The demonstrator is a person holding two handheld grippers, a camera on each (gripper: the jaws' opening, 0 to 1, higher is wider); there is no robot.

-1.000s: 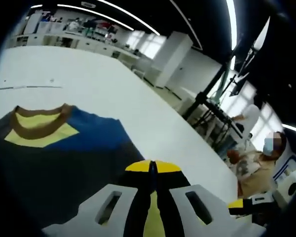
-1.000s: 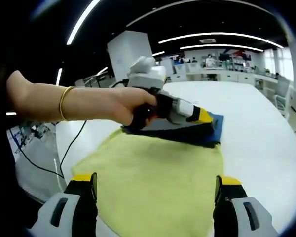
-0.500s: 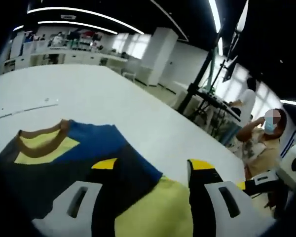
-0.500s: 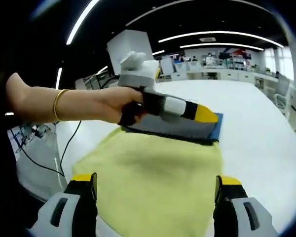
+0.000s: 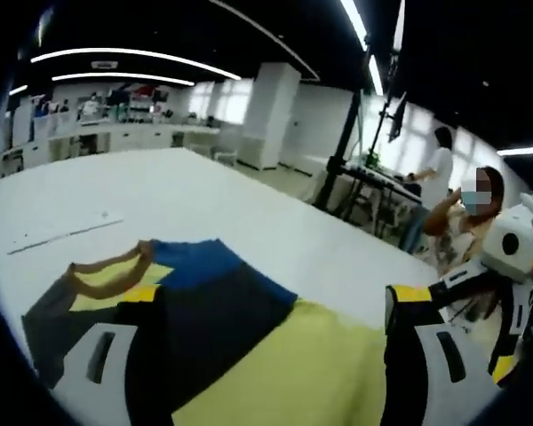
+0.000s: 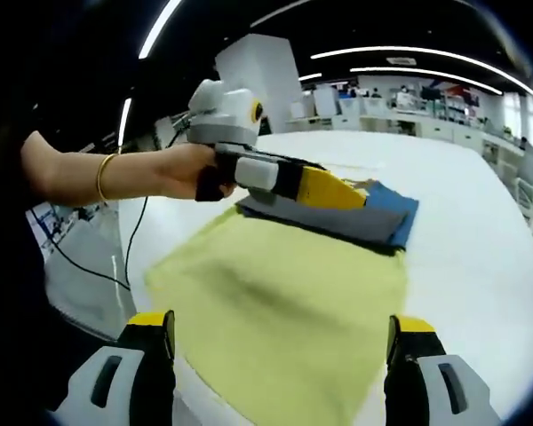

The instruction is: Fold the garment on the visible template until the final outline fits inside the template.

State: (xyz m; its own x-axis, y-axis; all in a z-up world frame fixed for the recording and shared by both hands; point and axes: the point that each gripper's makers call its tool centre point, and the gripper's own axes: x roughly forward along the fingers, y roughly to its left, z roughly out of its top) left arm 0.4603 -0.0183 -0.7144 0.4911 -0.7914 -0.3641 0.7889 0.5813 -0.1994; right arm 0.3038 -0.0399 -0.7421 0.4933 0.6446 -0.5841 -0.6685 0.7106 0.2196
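Since a second ago, left gripper (image 5: 271,311) gone from pinched shut on the dark fabric to jaws spread wide, nothing between them; in the right gripper view, lifted clear of the cloth and hanging above it. Garment (image 5: 186,302) lying flat on the white table (image 5: 160,191), folded: dark grey panel, blue shoulder area, brown ribbed collar (image 5: 107,266) with a yellow patch inside it. Resting partly over a yellow-green template (image 5: 293,373), which spreads toward the camera under and between the jaws.

In the right gripper view, right gripper (image 6: 280,333) also wide open, holding nothing, jaws framing the near edge of the yellow-green template (image 6: 284,302). Folded garment (image 6: 355,217) sitting at the template's far edge, blue layer showing beneath grey. Left gripper (image 6: 338,191) above the garment, yellow tips pointing across it, gripped by a hand (image 6: 191,169) wearing a gold bangle (image 6: 102,177). Black cable (image 6: 129,240) trailing off the table (image 6: 480,248) edge.

Beyond the table in the left gripper view, a seated person (image 5: 466,231) and a standing one (image 5: 431,182).
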